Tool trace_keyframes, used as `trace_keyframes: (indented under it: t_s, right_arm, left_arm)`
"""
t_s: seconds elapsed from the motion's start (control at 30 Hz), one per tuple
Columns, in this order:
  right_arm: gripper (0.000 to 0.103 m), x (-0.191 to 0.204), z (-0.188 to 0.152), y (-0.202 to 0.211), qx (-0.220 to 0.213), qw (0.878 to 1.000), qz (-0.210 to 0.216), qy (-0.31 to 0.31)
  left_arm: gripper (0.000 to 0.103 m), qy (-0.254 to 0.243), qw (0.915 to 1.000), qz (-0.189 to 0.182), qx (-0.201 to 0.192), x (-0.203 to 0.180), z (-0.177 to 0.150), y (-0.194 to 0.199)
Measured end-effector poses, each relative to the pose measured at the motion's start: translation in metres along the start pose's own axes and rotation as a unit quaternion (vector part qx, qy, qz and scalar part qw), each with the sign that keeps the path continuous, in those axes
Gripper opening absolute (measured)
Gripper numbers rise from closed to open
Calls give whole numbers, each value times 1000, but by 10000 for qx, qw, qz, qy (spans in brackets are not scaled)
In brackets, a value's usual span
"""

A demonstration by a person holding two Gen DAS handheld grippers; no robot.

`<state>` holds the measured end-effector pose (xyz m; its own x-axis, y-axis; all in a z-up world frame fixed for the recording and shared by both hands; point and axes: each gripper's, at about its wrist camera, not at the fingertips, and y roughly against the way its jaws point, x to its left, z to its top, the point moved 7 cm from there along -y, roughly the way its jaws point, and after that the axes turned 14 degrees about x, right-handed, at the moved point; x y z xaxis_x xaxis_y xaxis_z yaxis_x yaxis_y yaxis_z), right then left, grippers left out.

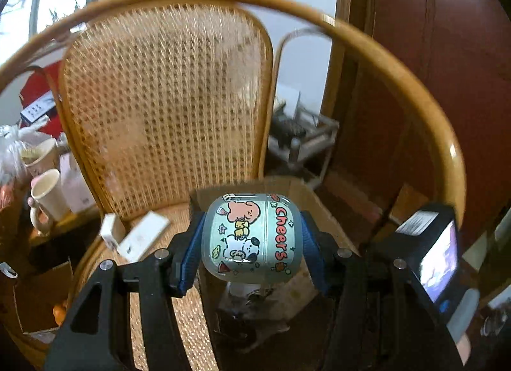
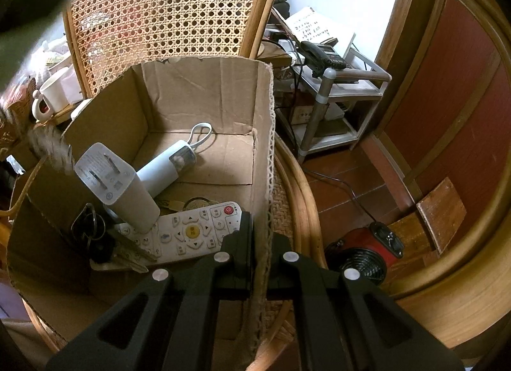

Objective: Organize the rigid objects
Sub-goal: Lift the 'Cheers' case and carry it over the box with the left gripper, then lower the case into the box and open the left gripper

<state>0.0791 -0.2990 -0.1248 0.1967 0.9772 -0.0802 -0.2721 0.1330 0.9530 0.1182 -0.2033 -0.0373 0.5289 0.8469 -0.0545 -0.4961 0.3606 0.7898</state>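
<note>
Left gripper [image 1: 250, 240] clamps earbud case [image 1: 250, 238], "Cheers" lettering running vertically.

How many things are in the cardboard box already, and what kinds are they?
Counting what shows inside the cardboard box:
White remote control: 1
White plug adapter: 1
Pale blue bottle with a loop strap: 1
Bunch of keys: 1
Total: 4

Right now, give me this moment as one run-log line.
left hand-held gripper: shut on cartoon case, above cardboard box | right hand-held gripper: shut on box wall | in box: remote, charger, keys
</note>
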Motion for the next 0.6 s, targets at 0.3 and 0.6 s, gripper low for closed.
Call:
trace_keyframes:
  t_s: [0.3,0.6]
  right_arm:
    - [6,0,0,0,1,10000,0,-2]
    - [6,2,-1,-2,16,10000,12,3]
  left_arm:
    - [56,139,9977,25,656,7,-18,-37]
    - [85,459,9984,9,320,27,-10,-27]
